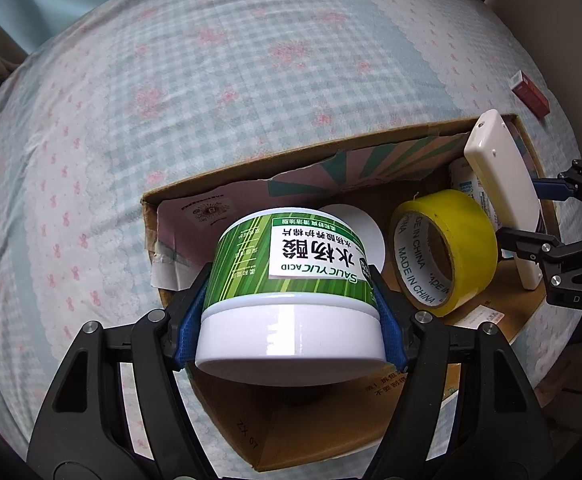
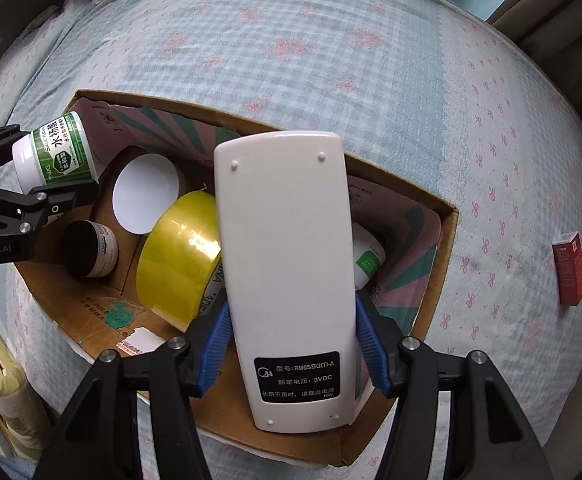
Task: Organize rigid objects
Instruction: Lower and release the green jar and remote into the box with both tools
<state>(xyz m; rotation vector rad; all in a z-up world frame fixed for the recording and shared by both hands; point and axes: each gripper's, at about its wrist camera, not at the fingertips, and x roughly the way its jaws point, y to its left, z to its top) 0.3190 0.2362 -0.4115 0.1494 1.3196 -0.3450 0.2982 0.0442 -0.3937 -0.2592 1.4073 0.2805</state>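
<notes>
You are looking down at a bed (image 1: 251,80) spread with a pale blue checked sheet (image 2: 331,60) dotted with pink flowers, evenly lit, brown furniture (image 2: 551,20) at its edges.

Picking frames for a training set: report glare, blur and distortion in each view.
Left wrist view: strong fisheye bending, dark corners; green jar sharp, faint sheen on its white lid. Right wrist view: same bending; bright glare streak on the yellow tape roll; remote control label legible; no motion blur in either.

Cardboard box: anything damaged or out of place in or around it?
Yes. The cardboard box has a ragged, torn far wall edge. A small red box lies alone on the bedsheet, outside it.
</notes>
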